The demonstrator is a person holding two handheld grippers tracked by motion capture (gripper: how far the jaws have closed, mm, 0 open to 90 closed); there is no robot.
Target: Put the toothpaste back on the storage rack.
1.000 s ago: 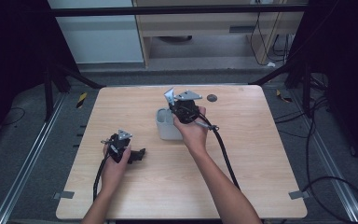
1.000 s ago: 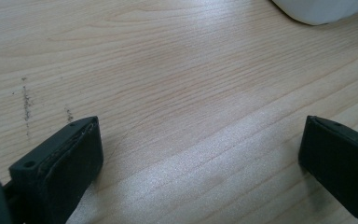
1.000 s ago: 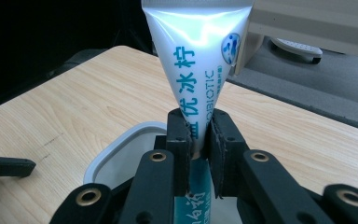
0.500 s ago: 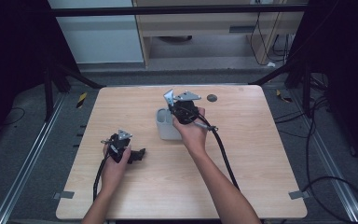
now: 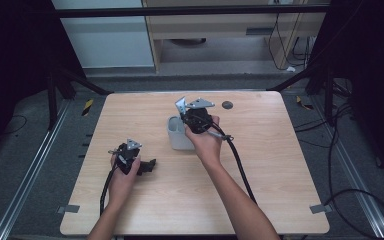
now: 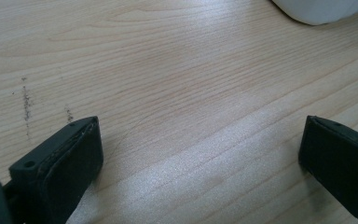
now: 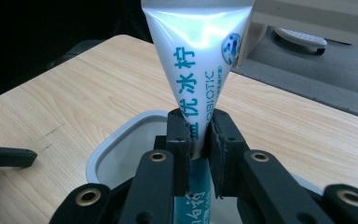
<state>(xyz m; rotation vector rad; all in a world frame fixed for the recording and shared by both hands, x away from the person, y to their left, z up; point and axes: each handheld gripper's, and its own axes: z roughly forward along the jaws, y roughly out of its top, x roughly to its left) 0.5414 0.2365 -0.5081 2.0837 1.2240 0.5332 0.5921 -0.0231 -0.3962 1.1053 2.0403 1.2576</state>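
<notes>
A white toothpaste tube [image 7: 196, 60] with teal lettering stands upright, flat crimped end up, and my right gripper [image 7: 197, 128] is shut on its narrowing lower part. The tube's bottom end dips into a pale grey cup [image 7: 121, 135] directly below the jaws. In the high view the right gripper [image 5: 192, 122] is held over that cup [image 5: 176, 136] near the table's middle. My left gripper [image 5: 147, 165] rests low on the table at the front left. Its jaws stand wide open over bare wood [image 6: 200, 140], with the cup's edge [image 6: 321, 9] farther off.
A wooden table [image 5: 280, 165] carries a small dark round spot [image 5: 227, 105] near its far edge. Black cables [image 5: 240, 165] trail from both grippers toward the person. Dark floor, metal rails and cables surround the table.
</notes>
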